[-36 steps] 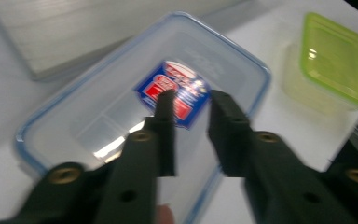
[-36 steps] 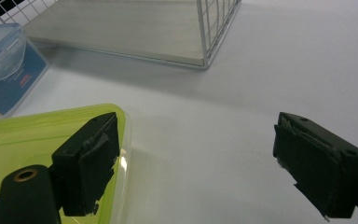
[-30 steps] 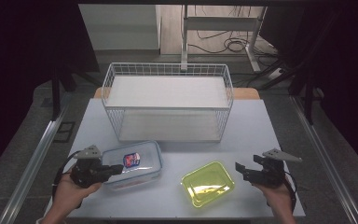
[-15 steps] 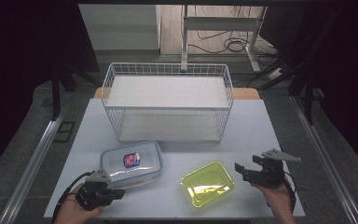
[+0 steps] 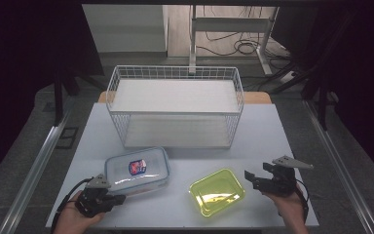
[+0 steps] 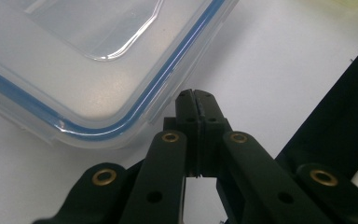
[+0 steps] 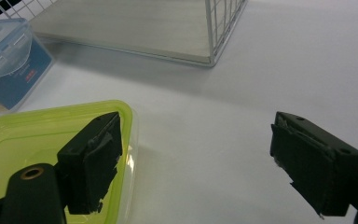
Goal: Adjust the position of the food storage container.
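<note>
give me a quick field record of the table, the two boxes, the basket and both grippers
table: white table
basket: white wire basket, at the far side, nothing seen inside
clear box: blue-rimmed lidded box, near left
yellow-green box: yellow-green box, near right
left gripper: left gripper, fingers shut, holding nothing, beside the clear box's corner
right gripper: right gripper, fingers open, next to the yellow-green box

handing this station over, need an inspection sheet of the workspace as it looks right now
surface: white table, no spills seen
job's things: clear plastic lidded box with blue seal at front left; yellow-green plastic tray at front right; white wire basket at the back
clutter: nothing seen
grippers: left gripper shut, holding nothing, beside the box's corner; right gripper open, one jaw over the tray's rim
cables: black cable at the left gripper; more cables on the floor behind the table
surroundings: dark, metal rails along both sides
</note>
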### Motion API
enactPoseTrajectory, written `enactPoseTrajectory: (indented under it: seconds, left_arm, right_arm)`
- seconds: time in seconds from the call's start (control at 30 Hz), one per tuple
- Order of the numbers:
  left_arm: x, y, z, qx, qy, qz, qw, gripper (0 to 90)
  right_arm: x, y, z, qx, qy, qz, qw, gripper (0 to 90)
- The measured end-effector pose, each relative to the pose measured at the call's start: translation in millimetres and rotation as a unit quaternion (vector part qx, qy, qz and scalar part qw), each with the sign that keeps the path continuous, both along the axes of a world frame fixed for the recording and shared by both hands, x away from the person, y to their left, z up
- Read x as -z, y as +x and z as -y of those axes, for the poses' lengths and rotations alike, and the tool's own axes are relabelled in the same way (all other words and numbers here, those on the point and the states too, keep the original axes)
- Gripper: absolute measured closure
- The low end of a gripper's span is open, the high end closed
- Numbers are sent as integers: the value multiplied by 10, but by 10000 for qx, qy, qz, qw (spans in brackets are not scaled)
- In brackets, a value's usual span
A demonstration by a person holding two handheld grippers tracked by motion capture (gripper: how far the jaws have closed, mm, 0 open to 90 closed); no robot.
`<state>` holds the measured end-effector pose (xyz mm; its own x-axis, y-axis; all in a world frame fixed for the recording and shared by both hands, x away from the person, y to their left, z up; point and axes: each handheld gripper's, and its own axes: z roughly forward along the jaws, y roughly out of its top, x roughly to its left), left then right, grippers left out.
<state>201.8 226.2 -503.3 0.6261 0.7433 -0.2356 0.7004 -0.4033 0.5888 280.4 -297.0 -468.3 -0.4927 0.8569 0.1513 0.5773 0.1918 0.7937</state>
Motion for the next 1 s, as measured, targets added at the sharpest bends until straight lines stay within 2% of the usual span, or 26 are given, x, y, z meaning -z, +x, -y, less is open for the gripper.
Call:
enactPoseTrajectory:
  seconds: [0.07, 0.17, 0.57, 0.73, 0.9, 0.97, 1.0]
  left_arm:
    - [7, 7, -7, -64, 83, 31, 9999, 898]
    - [15, 32, -48, -127, 15, -2, 9999, 899]
    - [48, 167, -219, -544, -1, 24, 9985, 896]
    - [49, 213, -282, -666, -94, 17, 9977, 896]
    - [17, 171, -301, -647, -172, 28, 9978, 892]
    - [-34, 114, -322, -640, -270, 39, 9976, 891]
    - [-96, 57, -338, -606, -387, 61, 9974, 888]
  right_arm:
    - [-4, -4, -4, -9, 2, 7, 10000, 168]
    - [-8, -5, -5, -24, -2, 17, 10000, 170]
    - [-27, -9, -2, -21, 26, 40, 10000, 170]
    - [-28, -10, -9, -36, 9, 45, 10000, 170]
    - [-32, -14, -16, -40, 13, 52, 10000, 170]
    - [-38, -18, -13, -45, 18, 56, 10000, 170]
    - [-40, -20, -12, -43, 14, 62, 10000, 170]
